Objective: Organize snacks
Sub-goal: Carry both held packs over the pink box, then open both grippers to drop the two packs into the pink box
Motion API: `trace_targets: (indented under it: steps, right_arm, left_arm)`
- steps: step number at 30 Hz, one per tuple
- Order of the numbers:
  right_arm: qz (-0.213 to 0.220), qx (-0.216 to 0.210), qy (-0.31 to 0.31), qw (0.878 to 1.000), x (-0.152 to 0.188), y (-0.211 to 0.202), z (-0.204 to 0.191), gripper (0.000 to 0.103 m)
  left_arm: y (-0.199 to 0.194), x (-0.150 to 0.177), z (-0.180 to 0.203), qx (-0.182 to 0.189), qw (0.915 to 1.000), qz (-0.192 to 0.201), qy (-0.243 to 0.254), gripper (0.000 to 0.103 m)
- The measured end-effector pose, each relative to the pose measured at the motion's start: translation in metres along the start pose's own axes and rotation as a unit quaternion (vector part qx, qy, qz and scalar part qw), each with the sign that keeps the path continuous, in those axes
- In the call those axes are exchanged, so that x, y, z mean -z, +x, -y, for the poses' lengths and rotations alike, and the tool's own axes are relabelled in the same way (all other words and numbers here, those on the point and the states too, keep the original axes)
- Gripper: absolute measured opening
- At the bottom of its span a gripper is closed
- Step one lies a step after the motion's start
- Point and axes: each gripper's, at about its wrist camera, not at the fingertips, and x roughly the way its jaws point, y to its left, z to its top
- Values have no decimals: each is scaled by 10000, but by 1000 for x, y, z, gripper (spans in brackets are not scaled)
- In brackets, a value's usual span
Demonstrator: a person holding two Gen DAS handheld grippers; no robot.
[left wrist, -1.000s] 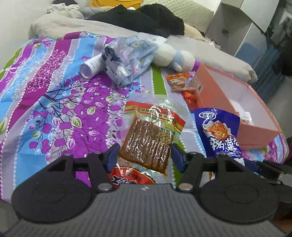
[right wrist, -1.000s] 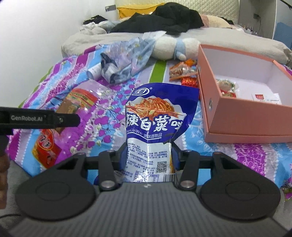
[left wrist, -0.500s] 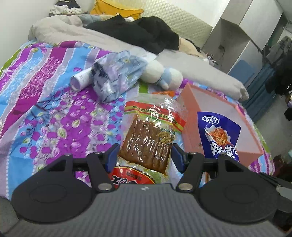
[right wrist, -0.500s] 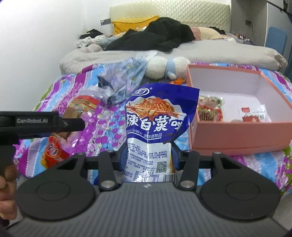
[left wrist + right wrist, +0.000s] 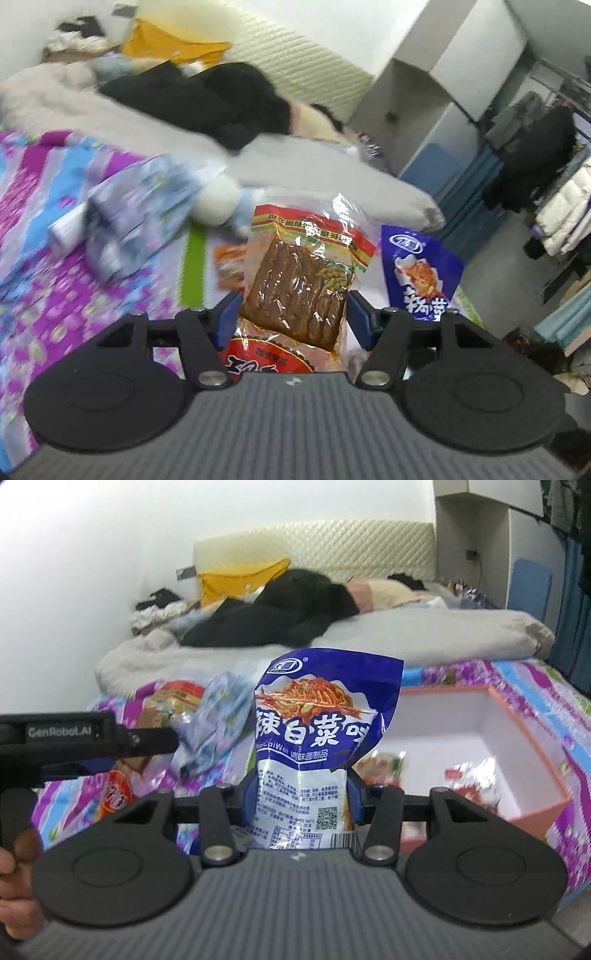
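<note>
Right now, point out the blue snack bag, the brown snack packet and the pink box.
blue snack bag (image 5: 317, 734): right wrist view, on its printed front.
brown snack packet (image 5: 299, 291): left wrist view, on the brown block inside the clear wrap.
pink box (image 5: 517, 738): right wrist view, on its white inner wall.

Your bed (image 5: 461, 635) carries black clothes (image 5: 280, 609) by the headboard (image 5: 332, 550), beside a yellow pillow (image 5: 240, 578).

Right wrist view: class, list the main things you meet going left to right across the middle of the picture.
Left gripper → crumpled pale blue plastic bag → blue snack pouch held in the right gripper → pink box.
</note>
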Motion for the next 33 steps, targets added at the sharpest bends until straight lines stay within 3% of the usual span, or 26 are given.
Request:
trace_targets:
  steps: [9, 16, 22, 32, 33]
  right_arm:
    - [15, 368, 248, 9990, -17, 28, 64, 50]
    - [-528, 769, 580, 9940, 1, 76, 126, 50]
    - [-956, 970, 796, 9875, 18, 118, 163, 50]
    - [-1384, 959, 995, 9807, 34, 167, 186, 51]
    - [-1413, 981, 1039, 9796, 35, 168, 187, 55]
  left_arm:
    - [88, -21, 52, 323, 9985, -353, 277, 66]
    - [178, -7, 66, 324, 9945, -909, 398, 66]
    - [252, 10, 73, 258, 9853, -1572, 616, 67]
    - [298, 23, 75, 261, 9777, -1898, 859, 67]
    - [300, 23, 74, 247, 9779, -1886, 871, 70]
